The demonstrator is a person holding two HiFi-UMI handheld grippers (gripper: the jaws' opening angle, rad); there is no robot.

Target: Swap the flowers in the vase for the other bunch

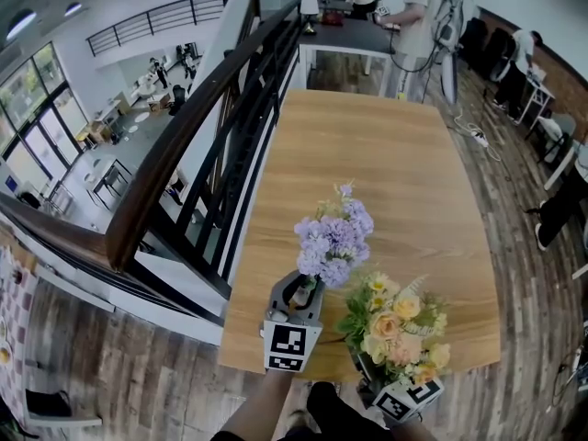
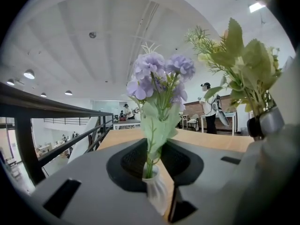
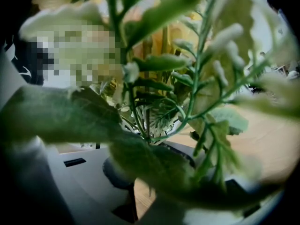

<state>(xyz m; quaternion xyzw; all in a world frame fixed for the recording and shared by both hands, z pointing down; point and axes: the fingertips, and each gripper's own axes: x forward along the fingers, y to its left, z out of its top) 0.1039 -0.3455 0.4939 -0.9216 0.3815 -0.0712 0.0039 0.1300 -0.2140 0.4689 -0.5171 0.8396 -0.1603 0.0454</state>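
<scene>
Left gripper view, vase of purple flowers — left gripper fingers clamp it, right gripper fingers grip yellow bunch

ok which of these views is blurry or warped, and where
right gripper view: leaves of the yellow bunch crowd the lens, out of focus; left gripper view: purple flowers sharp, corners black; head view: fisheye bends the railing and table edges

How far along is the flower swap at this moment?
Done: the right hand-held gripper is shut on the yellow bunch. In hand: the left hand-held gripper appears closed on the vase, which holds the purple flowers. Left: pull the purple flowers out and put the yellow bunch in.
</scene>
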